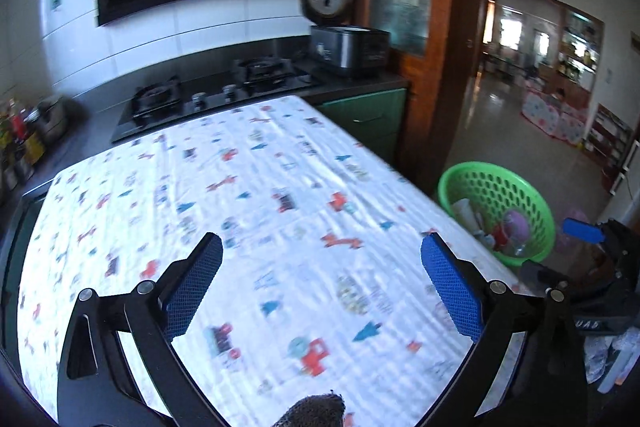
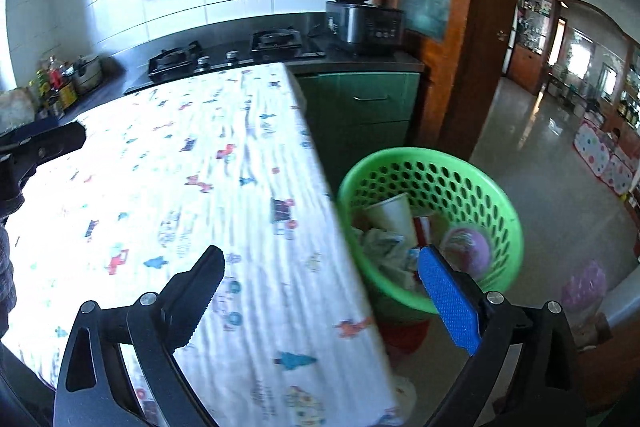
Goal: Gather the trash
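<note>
Ahead, trash (image 2: pixel 394 241) just beyond right tool (image 2: pixel 322 261)

Left wrist view is looking down at a slant over the middle of the table (image 1: pixel 280 187), close above its patterned cloth, toward the gas hob (image 1: pixel 216 95). Right wrist view is sitting further right, straddling the table's right edge above the green basket (image 2: pixel 436 163). Both are sharing table, hob, rice cooker (image 2: pixel 360 15), basket.
</note>
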Demonstrator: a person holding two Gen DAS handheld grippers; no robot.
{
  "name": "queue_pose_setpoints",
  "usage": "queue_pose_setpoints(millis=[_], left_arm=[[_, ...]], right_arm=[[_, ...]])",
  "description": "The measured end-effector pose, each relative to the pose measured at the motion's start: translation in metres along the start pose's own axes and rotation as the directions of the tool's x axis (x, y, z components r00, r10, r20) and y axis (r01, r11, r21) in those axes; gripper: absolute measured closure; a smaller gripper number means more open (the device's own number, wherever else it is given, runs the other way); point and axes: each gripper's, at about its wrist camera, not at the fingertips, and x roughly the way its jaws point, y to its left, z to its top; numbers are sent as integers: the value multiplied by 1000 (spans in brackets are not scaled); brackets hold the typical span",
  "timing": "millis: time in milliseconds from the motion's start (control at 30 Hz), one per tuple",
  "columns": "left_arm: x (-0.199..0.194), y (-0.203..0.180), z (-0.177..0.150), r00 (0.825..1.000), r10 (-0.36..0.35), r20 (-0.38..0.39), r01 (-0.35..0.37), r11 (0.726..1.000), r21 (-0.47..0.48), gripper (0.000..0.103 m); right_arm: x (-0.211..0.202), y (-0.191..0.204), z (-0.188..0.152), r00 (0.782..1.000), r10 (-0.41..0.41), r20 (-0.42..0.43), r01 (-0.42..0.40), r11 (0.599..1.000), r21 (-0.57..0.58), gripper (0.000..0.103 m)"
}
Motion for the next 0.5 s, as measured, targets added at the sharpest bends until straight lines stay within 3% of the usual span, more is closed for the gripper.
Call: queue_pose_setpoints(millis=[300,500], left_arm=[[-30,51,-34,992,129,11,-128,989,-71,5],[-44,62,-45,986,161,31,-158,984,-85,5]], right_arm=[[-5,36,5,999,38,12,-37,998,-52,8],[-10,49,9,997,82,16,-81,996,-27,8]])
